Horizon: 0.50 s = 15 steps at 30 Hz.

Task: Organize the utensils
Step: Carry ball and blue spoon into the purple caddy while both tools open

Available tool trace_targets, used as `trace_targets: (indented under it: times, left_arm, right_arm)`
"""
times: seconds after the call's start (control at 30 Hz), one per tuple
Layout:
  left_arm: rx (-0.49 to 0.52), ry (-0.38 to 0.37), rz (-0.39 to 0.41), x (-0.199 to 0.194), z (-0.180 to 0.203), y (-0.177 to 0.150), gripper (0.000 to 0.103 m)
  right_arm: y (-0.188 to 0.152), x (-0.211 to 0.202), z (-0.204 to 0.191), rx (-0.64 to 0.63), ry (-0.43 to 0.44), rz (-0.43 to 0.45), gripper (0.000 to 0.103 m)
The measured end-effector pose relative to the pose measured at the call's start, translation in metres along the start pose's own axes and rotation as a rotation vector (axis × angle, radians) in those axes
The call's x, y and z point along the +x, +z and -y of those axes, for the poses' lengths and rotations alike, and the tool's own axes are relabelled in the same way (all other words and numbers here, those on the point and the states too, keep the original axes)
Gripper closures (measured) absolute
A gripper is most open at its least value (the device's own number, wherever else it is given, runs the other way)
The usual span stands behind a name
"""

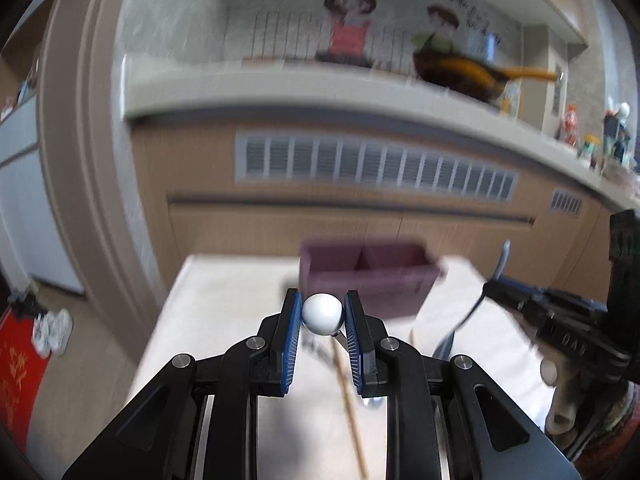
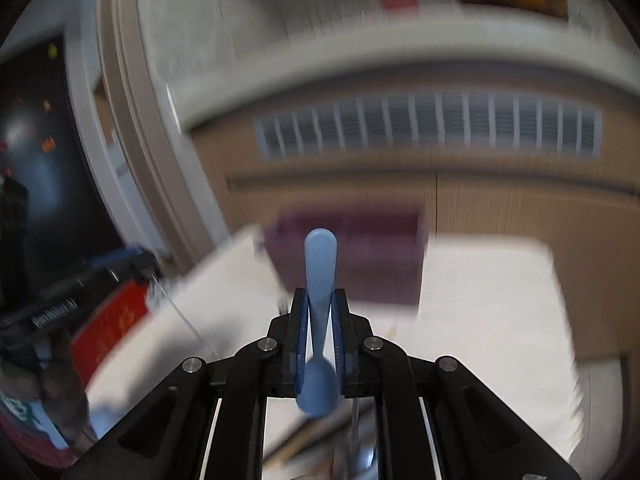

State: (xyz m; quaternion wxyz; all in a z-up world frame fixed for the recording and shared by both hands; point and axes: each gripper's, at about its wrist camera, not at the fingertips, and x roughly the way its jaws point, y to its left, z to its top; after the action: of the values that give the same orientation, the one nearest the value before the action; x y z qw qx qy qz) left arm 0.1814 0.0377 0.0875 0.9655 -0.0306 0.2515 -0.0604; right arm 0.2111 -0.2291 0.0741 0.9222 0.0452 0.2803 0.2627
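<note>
The purple box with its middle divider stands near the far edge of the tabletop, and both utensils are in the air on the near side of it. The left gripper is closed on a white round-headed utensil, pinched between its blue pads; whatever hangs below the head is mostly hidden. The right gripper is clamped on the neck of a blue spoon, handle pointing up and away toward the box, bowl hanging back under the jaws.

Both views are smeared with motion, so the carry looks under way — judged, the step is delivering each piece into a compartment. To do it well, bring one gripper over the box at a time (they sit close together), tip the spoon so it enters lengthwise and clears the rim, and let go only when it is low inside. More utensils — a wooden stick among them — lie near the tabletop's front edge.
</note>
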Motion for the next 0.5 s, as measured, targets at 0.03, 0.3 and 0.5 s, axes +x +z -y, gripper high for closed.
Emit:
trace_targets:
  times: [0.03,0.3,0.5]
  left_arm:
    - [0.010,-0.005,0.044,-0.004,0.002,0.020,0.080]
    - [0.084,0.019,0.219,0.026,0.008,0.107,0.080]
    - [0.067,0.021,0.111,0.107,0.002,0.098,0.080]
  right_arm:
    - [0.022,-0.008,-0.001,-0.014,-0.008,0.060,0.092]
    - [0.125,0.002,0.008,-0.095,-0.062,0.267,0.092]
    - [0.119,0.059,0.042,-0.096,-0.117,0.185,0.092]
